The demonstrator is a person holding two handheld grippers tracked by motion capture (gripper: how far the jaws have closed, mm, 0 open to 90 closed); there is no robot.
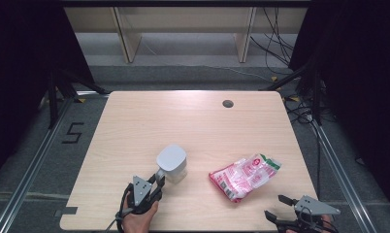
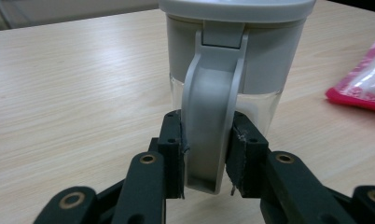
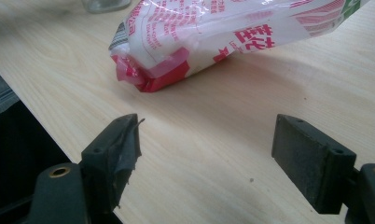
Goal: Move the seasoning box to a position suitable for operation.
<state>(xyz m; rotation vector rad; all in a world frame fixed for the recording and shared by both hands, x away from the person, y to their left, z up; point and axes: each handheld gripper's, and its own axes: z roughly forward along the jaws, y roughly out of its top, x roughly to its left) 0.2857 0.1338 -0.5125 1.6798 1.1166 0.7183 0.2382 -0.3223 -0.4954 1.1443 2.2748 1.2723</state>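
Black pads of the left hand-held gripper (image 2: 206,156) are clamped on either side of the curved grey plastic handle (image 2: 209,126) of a small jug (image 1: 172,164), a clear-walled container with a pale grey lid and collar; in the left gripper view both pads press flat against the handle near its lower end. The step in hand looks like the grasp itself: the hold appears made, and the jug stands upright on the light wood-grain surface (image 1: 183,121), not yet lifted as far as can be judged. The next move probably calls for a steady, level lift so the jug does not swing on its narrow handle or tip; whether anything is inside cannot be told. To the right of the jug, well apart from it, lies a crinkled red, pink and white plastic packet (image 1: 245,176), flat on its side. Nearer the front edge than the packet, the right hand-held gripper (image 3: 206,161) has its jaws wide apart with nothing between them, pointing toward the packet's red sealed end (image 3: 146,74). Beyond the jug, at the far side of the surface, sits a small round grey grommet (image 1: 227,103).
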